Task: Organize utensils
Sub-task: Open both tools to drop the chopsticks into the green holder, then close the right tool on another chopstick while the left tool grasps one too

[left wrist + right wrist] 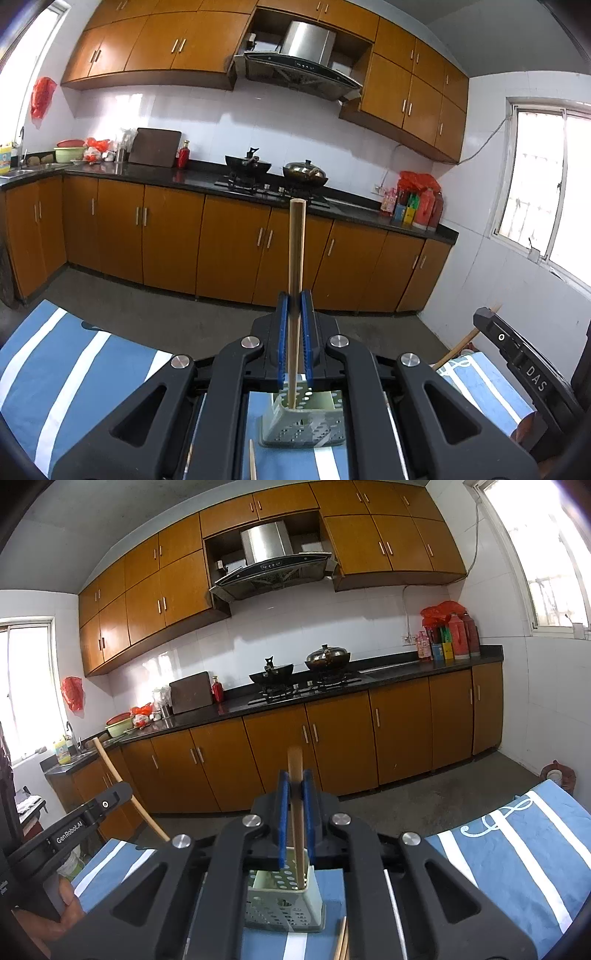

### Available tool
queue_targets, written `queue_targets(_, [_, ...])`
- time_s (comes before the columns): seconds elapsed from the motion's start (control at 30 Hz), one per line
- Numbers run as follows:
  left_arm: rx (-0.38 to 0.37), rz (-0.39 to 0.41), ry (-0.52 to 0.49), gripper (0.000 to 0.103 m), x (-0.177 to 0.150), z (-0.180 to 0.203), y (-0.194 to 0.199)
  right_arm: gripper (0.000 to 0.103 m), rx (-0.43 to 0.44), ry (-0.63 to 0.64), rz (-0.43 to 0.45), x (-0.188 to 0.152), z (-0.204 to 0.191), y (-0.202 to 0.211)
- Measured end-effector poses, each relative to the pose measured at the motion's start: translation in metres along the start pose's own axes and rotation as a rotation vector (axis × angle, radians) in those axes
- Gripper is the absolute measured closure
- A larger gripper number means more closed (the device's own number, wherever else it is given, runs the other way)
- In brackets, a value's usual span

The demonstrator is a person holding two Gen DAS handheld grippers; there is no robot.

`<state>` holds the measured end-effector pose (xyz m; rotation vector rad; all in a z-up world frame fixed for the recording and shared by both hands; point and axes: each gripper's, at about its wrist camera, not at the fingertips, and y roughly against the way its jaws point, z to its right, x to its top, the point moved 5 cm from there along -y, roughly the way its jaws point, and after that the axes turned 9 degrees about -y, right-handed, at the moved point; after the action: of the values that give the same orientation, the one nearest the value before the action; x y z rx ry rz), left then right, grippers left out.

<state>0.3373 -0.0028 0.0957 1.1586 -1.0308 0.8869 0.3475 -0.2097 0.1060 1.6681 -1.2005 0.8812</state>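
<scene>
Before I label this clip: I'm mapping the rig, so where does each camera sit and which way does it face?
Left wrist: on the left gripper, looking along its fingers over the holder to the counter; shows its own fingers shut on a chopstick, the right gripper at the right edge.
Right wrist: on the right gripper, same direction, tilted; shows its fingers shut on a chopstick, and the left gripper and a hand at left.
Shared: holder, striped cloth, stove.

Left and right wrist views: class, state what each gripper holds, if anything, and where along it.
Each holds a wooden chopstick mid-length: left gripper, chopstick; right gripper, chopstick.
</scene>
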Motion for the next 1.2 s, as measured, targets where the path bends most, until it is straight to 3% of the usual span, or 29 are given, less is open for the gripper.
queue_targets(0.13, [0.001,-0.006,-0.013,0.095,0.000,0.001,0.007,0.083,-0.007,-0.010,0.007,0.002,0.002,0.009])
queue_targets(0.4, [0.009,0.018,-0.001,0.094,0.008,-0.002,0.032,0.078,-0.020,-0.011,0.045,0.011,0.005,0.044])
queue_targets(0.6, [0.009,0.021,0.016,0.094,0.006,-0.013,0.056,0.076,-0.064,-0.004,0.017,-0.007,0.023,0.072])
queue_targets(0.77, [0.052,-0.040,0.007,0.091,-0.025,-0.036,0.075,0.076,-0.148,-0.017,-0.130,-0.061,0.060,0.075])
queue_targets(1.0, [0.140,-0.262,0.010,0.088,-0.112,-0.070,0.070,0.076,-0.210,-0.066,-0.463,-0.176,0.102,0.052])
queue_targets(1.2, [0.118,-0.417,0.067,0.088,-0.180,-0.073,0.061,0.077,-0.218,-0.028,-0.579,-0.223,0.093,0.043])
